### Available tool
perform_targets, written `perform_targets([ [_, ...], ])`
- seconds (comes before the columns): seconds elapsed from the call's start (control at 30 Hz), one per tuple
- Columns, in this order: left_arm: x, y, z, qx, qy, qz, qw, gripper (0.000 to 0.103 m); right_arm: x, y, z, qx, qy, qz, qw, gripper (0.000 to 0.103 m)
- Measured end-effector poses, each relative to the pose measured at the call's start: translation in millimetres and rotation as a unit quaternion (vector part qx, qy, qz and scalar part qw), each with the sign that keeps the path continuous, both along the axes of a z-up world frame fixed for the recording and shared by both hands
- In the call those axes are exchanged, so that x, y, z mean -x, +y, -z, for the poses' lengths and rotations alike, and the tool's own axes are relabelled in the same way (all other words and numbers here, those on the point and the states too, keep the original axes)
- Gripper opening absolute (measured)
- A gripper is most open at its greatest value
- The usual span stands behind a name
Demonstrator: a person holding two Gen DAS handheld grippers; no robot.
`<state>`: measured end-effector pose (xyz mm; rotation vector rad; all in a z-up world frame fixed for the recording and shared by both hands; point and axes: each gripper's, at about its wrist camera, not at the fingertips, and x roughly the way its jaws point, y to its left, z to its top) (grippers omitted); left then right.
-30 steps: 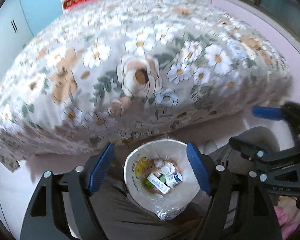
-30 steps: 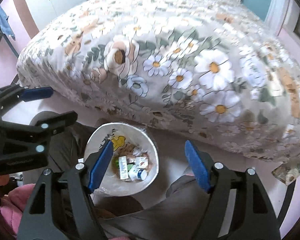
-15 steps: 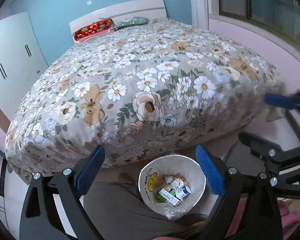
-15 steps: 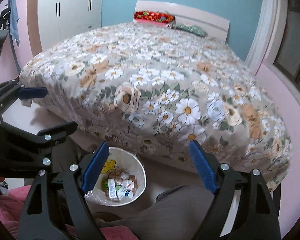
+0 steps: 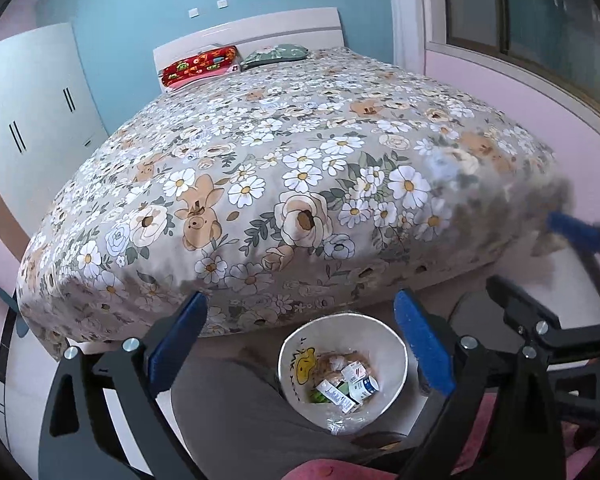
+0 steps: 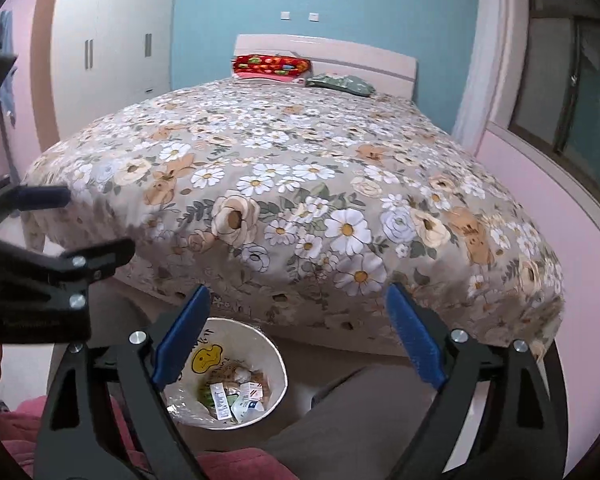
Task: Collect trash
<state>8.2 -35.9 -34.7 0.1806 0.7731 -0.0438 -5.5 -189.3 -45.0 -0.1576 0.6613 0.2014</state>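
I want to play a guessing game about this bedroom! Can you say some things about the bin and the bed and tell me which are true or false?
1. The round white bin with a yellow smiley face holds small boxes. True.
2. The left tool grips a box. False: it is open and empty.
3. The flowery bedspread has trash on it. False: none shows.
4. A red patterned pillow lies by the headboard. True.

The trash bin [image 5: 396, 354] stands on the floor before the bed [image 5: 284, 184], small boxes [image 5: 350, 384] inside.
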Motion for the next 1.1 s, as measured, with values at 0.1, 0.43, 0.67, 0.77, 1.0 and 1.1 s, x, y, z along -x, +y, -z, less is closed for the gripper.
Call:
perform_targets([
  [0.1, 3.3, -0.4, -2.3, 0.0, -0.006, -0.002, 1.0, 0.096, 2.9, -5.9, 0.7, -0.006, 0.0, 0.011, 1.0, 0.088],
  [0.43, 7.3, 2.3, 0.2, 0.015, -0.001, -0.008, 0.9999, 0.096, 8.2, -13.2, 2.7, -0.027, 0.003, 0.018, 0.999, 0.088],
  [0.67, 10.2, -0.3, -1.9, 0.004, -0.01, -0.005, 0.9999, 0.096, 10.2, -11.5, 0.8, -0.022, -0.003, 0.014, 1.0, 0.088],
  [0.77, 11.3, -0.4, -3.3, 0.003, -0.013, -0.004, 0.9999, 0.096, 10.3, -10.0, 0.1, -0.021, -0.004, 0.011, 1.0, 0.088],
  [1.0, 12.8, -0.7, -6.8, 0.001, -0.02, -0.003, 0.9998, 0.096, 10.7, -9.8, -3.0, -0.019, -0.008, 0.009, 1.0, 0.088],
  [1.1, 12.8, -0.5, -6.9, 0.001, -0.02, -0.003, 0.9998, 0.096, 10.2, -9.2, -3.4, -0.02, -0.006, 0.007, 1.0, 0.088],
])
